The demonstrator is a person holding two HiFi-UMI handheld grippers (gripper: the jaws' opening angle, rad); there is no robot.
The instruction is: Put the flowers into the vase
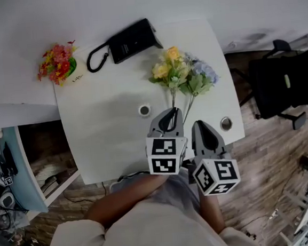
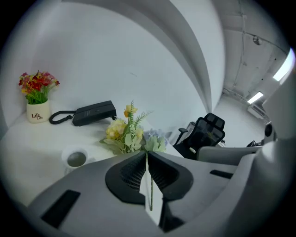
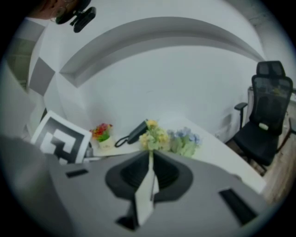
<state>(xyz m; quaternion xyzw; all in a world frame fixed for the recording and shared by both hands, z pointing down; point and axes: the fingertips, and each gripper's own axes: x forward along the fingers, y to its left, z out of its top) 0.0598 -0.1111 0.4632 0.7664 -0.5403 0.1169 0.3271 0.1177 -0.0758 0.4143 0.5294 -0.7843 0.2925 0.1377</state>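
A bunch of yellow and blue artificial flowers (image 1: 182,73) lies over the white table (image 1: 104,102), stems toward me. My left gripper (image 1: 170,112) is shut on a green stem (image 2: 150,187), which runs down between its pads in the left gripper view, with the blooms (image 2: 127,132) just ahead. Beside it on the right, my right gripper (image 1: 198,123) is shut too. The blurred right gripper view shows a greenish stem streak at its jaw seam (image 3: 151,152) and the flowers (image 3: 166,138) straight in front. The small white vase (image 1: 144,110) stands left of the stems, its round dark mouth (image 2: 76,159) open.
A black desk phone (image 1: 130,40) with a coiled cord lies at the back. A small white pot of red flowers (image 1: 58,64) stands at the back left. A round metal grommet (image 1: 226,123) sits near the table's right edge, and a black office chair (image 1: 282,84) stands beyond.
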